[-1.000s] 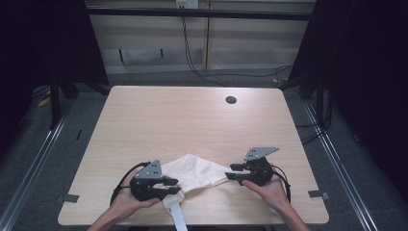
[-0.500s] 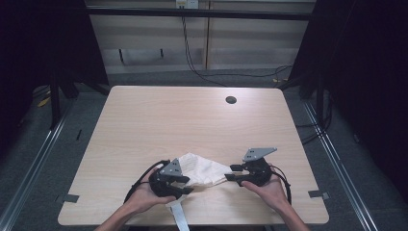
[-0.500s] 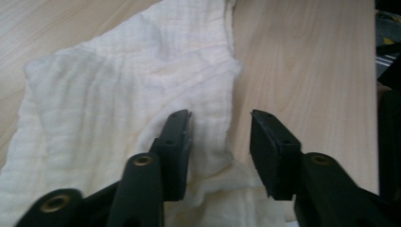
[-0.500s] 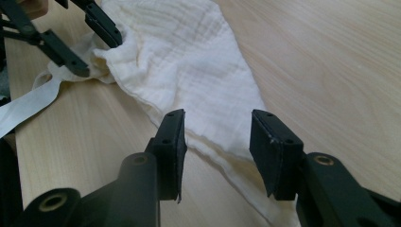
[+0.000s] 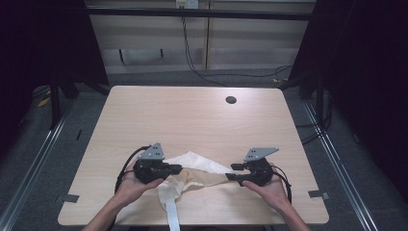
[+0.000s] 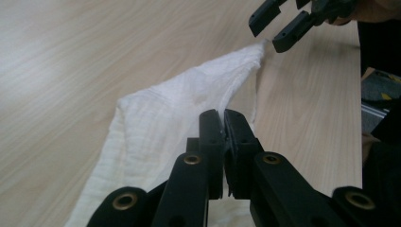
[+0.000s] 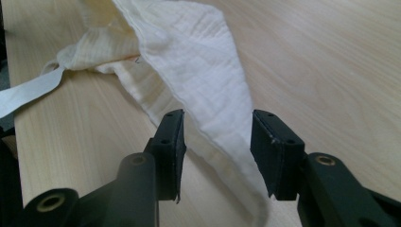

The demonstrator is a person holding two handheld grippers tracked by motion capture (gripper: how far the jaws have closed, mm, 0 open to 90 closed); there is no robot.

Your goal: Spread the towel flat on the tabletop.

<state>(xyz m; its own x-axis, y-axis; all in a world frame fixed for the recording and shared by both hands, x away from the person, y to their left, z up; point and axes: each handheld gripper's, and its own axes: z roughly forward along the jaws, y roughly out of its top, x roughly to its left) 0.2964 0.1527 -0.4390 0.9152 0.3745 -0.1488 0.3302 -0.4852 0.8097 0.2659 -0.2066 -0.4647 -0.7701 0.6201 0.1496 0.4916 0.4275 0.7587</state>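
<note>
Left hand-held gripper (image 6: 223, 124) has just closed, its jaws pinched together on a fold of the cream cloth (image 5: 195, 171). Right hand-held gripper (image 7: 216, 142) stands partly open astride the cloth's far corner, pads not pressing it. The cloth lies near the tabletop's (image 5: 192, 115) near edge, a white strap (image 5: 171, 215) trailing over that edge (toward the person). Most of the tabletop behind lies bare up to a dark round hole (image 5: 231, 100). Compared with a second ago, the left hand-held gripper sits farther right, and the cloth is bunched narrower.
</note>
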